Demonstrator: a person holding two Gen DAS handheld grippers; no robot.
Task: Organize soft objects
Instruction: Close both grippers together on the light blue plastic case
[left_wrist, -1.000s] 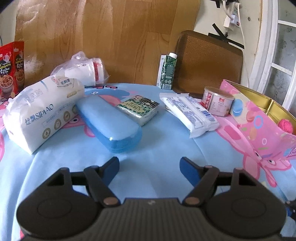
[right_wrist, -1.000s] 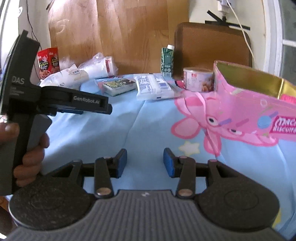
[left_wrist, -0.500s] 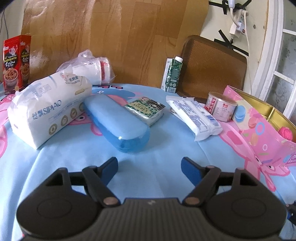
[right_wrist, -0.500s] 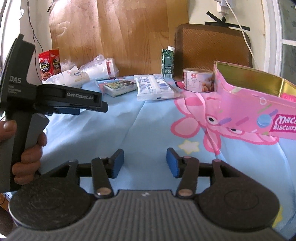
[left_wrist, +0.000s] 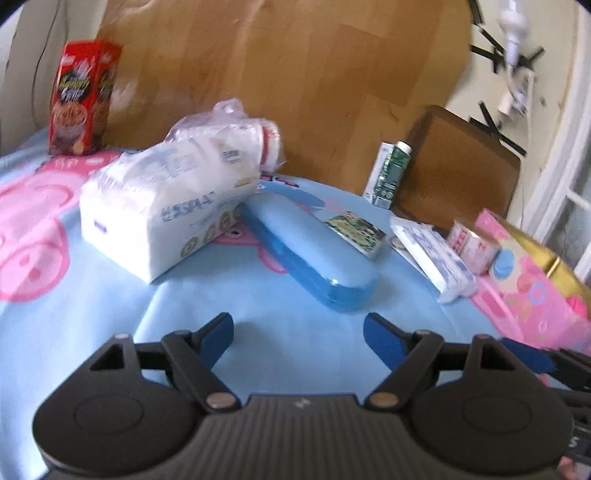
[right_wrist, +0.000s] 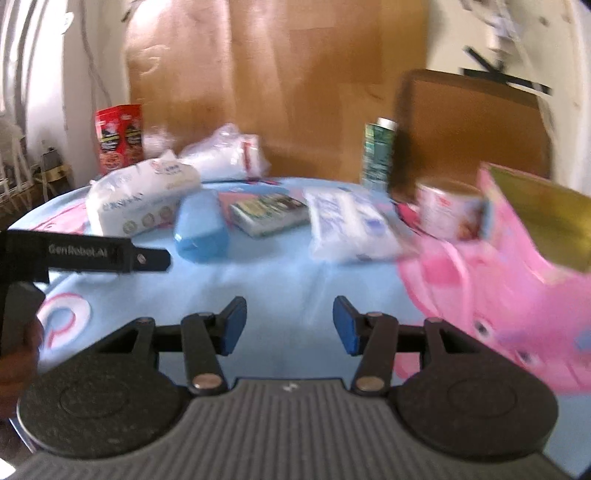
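A big white tissue pack (left_wrist: 166, 210) lies on the blue tablecloth, also in the right wrist view (right_wrist: 136, 199). A bagged white roll (left_wrist: 236, 136) sits behind it. A flat white wipes pack (left_wrist: 432, 251) lies to the right, also in the right wrist view (right_wrist: 347, 225). A pink box with a gold inside (left_wrist: 532, 280) stands open at far right, also in the right wrist view (right_wrist: 517, 251). My left gripper (left_wrist: 298, 330) is open and empty, short of the blue case. My right gripper (right_wrist: 289, 325) is open and empty above the cloth.
A blue hard case (left_wrist: 310, 251), a small green-printed packet (left_wrist: 354, 232), a tin can (left_wrist: 469, 243), a green carton (left_wrist: 388, 177) and a red snack box (left_wrist: 81, 99) stand on the table. A brown chair back (left_wrist: 458, 166) is behind. The left gripper's body (right_wrist: 85, 254) shows at left.
The left gripper has swung left, so the tissue pack is nearer the centre of its view. The right gripper has moved forward toward the items. Both views are blurred by motion.
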